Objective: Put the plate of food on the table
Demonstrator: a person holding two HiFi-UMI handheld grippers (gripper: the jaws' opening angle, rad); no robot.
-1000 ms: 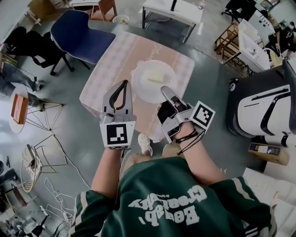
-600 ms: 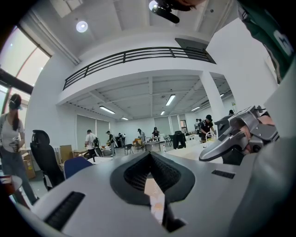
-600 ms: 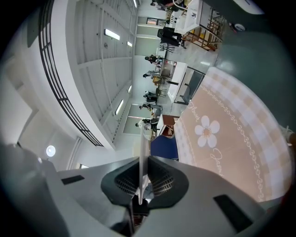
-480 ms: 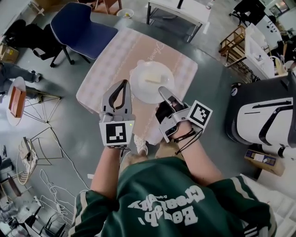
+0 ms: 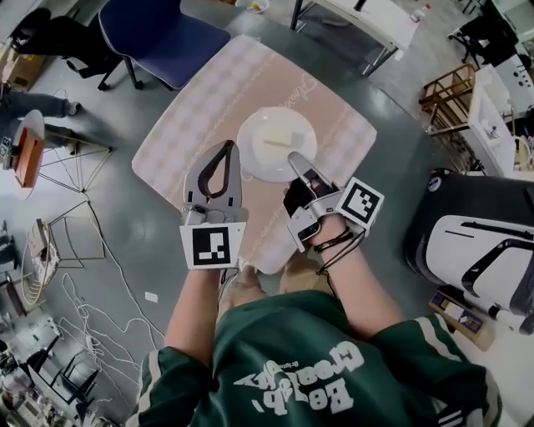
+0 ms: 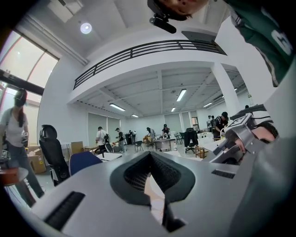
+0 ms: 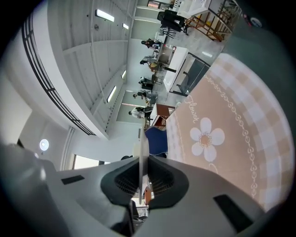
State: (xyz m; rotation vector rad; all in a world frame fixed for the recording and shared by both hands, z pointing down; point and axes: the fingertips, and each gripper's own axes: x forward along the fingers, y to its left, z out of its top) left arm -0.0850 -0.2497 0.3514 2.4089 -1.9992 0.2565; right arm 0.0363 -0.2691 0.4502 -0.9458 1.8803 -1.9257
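A white plate with a pale yellow block of food hangs over the small table with its pink checked cloth. My left gripper meets the plate's left rim and my right gripper its near right rim. In the right gripper view the plate's thin edge runs straight between the jaws of that gripper, which are shut on it, above the flowered cloth. A pale sliver of plate sits between the closed jaws of the left gripper.
A blue chair stands at the table's far left, a white desk beyond it. A wooden rack and a black-and-white machine are on the right. Wire stands and cables lie on the floor at left.
Both grippers have carried the plate down and a little forward over the table. The grip on the plate looks the same.
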